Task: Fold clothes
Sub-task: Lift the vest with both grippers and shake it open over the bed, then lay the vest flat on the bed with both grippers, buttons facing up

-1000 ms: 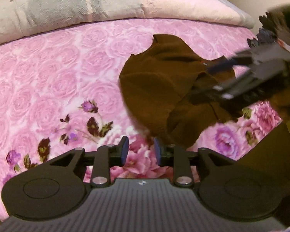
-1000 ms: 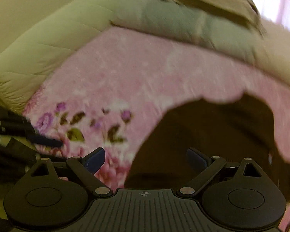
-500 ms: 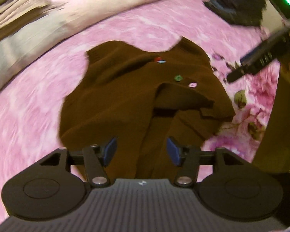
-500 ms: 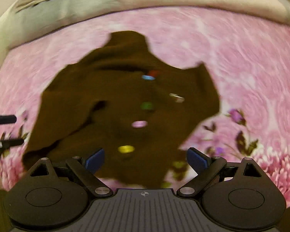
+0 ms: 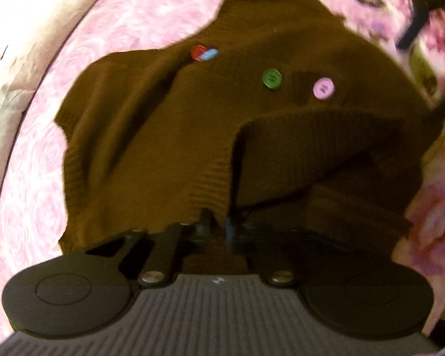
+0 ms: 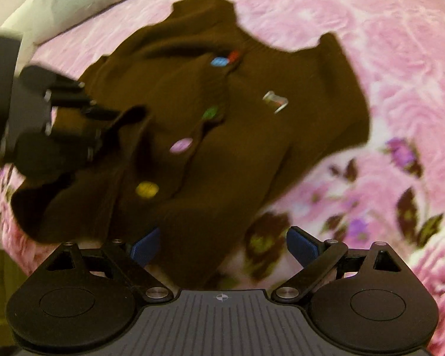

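Left wrist view: the brown cardigan [image 5: 192,136] fills the middle of the frame on the pink floral bedspread [image 5: 133,20], with a red, a blue, a green [image 5: 271,78] and a pink button [image 5: 323,88] toward the top. The left gripper [image 5: 218,227], at lower centre, is clenched on the cardigan's ribbed edge.

Right wrist view: the cardigan lies across the centre and left, a yellow button [image 6: 147,189] showing. The right gripper [image 6: 222,244] stands released at the bottom, its 2 fingers wide apart over the hem.
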The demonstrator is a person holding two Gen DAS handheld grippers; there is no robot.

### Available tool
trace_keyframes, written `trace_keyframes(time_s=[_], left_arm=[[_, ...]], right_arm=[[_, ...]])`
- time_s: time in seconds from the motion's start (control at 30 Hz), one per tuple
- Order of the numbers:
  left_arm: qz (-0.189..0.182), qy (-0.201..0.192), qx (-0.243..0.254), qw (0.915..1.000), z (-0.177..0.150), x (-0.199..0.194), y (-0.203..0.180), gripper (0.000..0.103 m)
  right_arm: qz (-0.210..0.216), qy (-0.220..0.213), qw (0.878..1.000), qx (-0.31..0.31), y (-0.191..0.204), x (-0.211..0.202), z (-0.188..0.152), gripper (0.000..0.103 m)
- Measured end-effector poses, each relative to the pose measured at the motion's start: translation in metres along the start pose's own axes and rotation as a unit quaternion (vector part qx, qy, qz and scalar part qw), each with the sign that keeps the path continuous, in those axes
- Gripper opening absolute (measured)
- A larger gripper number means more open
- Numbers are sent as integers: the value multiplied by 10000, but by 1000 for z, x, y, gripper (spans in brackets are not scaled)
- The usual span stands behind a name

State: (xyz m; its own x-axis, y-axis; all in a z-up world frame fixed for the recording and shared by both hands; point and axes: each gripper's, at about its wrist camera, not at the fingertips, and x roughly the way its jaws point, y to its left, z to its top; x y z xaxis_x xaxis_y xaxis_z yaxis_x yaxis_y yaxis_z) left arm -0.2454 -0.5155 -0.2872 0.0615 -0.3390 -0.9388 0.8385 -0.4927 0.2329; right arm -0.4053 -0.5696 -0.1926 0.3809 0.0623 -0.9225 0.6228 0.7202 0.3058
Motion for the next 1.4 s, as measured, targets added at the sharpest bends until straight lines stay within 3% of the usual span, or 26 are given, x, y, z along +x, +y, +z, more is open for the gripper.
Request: trace_keyframes(time_s=[0.07, 0.17, 0.3, 0.43, 0.63, 0.67, 0.7, 0.8, 0.9, 0.97, 1.0, 1.03, 1.1, 1.2, 1.3, 1.4], left_arm=[[278, -218, -291, 9990, -15, -26, 24, 1], [831, -355, -991, 9910, -50, -64, 73, 1], [1334, -198, -1541, 9788, -103, -89, 124, 1], [1303, -33, -1961, 9719, -144, -92, 149, 1], [1107, -15, -1961, 9743, -158, -92, 143, 1], [1087, -25, -1934, 9751, -160, -92, 141, 1], [1073, -36, -1908, 9757, -161, -90, 141, 1], [1038, -62, -1847, 9773, -163, -84, 139, 1], [1010, -42, -1749, 9794, -168, -81, 139, 1], [997, -11, -1679, 9808, -171, -82, 139, 1], [992, 4, -1645, 9814, -172, -83, 139, 1], [987, -1, -1622, 9818, -172, -86, 139, 1], [979, -83, -1625, 9818, -170, -95, 140, 1], [1051, -336, -1680, 9796, -154, -118, 146, 1], [1220, -700, -1760, 9743, -123, -148, 161, 1], [1518, -1151, -1852, 9641, -82, -185, 182, 1]], right_arm=[[52, -33, 10000, -27, 11, 0, -8, 94], [17, -131, 9999, -80, 29, 4, -14, 94], [-53, -400, 9990, 175, 48, 11, -20, 94], [-148, -725, 9961, 481, 66, 12, -29, 94], [-906, -1336, 9859, 451, 106, -6, -43, 94], [-952, -1436, 9845, 343, 115, -11, -44, 92], [-1012, -1516, 9830, 213, 125, -15, -45, 82], [-814, -1561, 9844, 21, 148, -7, -42, 78], [-605, -1281, 9896, 267, 152, 20, -37, 78], [-651, -980, 9919, 475, 144, 39, -29, 49], [-656, -904, 9920, 592, 139, 41, -26, 16], [-639, -885, 9915, 712, 134, 38, -23, 8], [-625, -863, 9905, 871, 123, 25, -17, 5], [-711, -1020, 9894, 756, 102, -31, -9, 5], [-922, -1406, 9837, 635, 69, -99, 15, 4], [-1157, -2019, 9721, 299, 42, -164, 59, 4]])
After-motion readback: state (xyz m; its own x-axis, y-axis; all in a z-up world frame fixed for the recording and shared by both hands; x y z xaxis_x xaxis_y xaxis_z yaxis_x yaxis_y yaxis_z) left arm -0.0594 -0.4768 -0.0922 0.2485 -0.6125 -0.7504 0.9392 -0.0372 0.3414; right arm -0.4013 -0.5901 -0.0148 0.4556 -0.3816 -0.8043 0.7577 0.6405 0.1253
